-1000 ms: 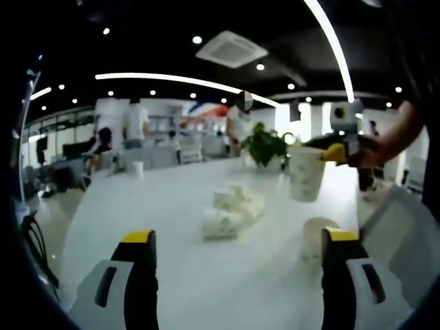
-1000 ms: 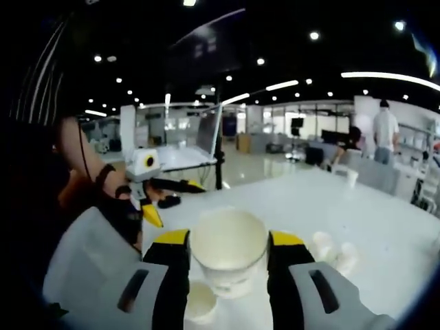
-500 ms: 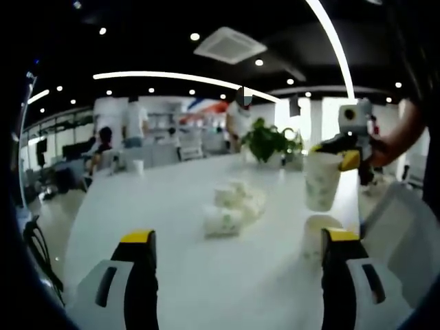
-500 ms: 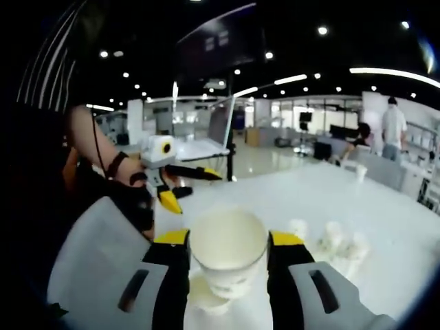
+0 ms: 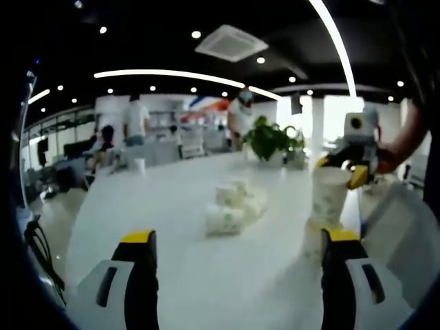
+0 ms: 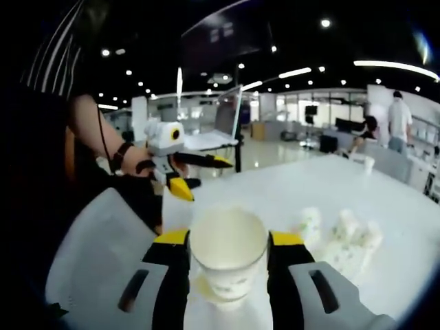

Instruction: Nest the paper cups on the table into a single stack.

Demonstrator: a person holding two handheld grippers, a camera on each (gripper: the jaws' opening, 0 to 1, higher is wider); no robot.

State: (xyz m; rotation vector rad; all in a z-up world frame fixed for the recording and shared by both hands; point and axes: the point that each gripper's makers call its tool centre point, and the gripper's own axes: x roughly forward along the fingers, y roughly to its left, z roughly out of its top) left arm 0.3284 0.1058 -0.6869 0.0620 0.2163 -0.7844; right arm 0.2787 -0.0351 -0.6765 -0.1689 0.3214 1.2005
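Observation:
My right gripper (image 6: 229,238) is shut on an upright white paper cup (image 6: 229,256), one jaw on each side of it. Just beneath it stands a second paper cup (image 6: 201,290), its rim showing under the held one. In the left gripper view the held cup (image 5: 330,198) hangs from the right gripper (image 5: 342,169) directly over that standing cup (image 5: 312,239); I cannot tell whether they touch. Several patterned paper cups (image 5: 231,205) lie in a cluster mid-table, also the cluster (image 6: 342,237). My left gripper (image 5: 239,237) is open with nothing between its jaws, and it appears as the left gripper (image 6: 203,177).
The white table (image 5: 165,206) stretches away to a potted plant (image 5: 270,141) at the far edge. A lone small cup (image 5: 139,166) stands far left. A pale chair back (image 6: 103,237) sits close on the left of the right gripper view. People stand in the background.
The right gripper has carried its cup rightward and down in the left gripper view, until it hangs over the standing cup. The left gripper has stayed open and nearly still.

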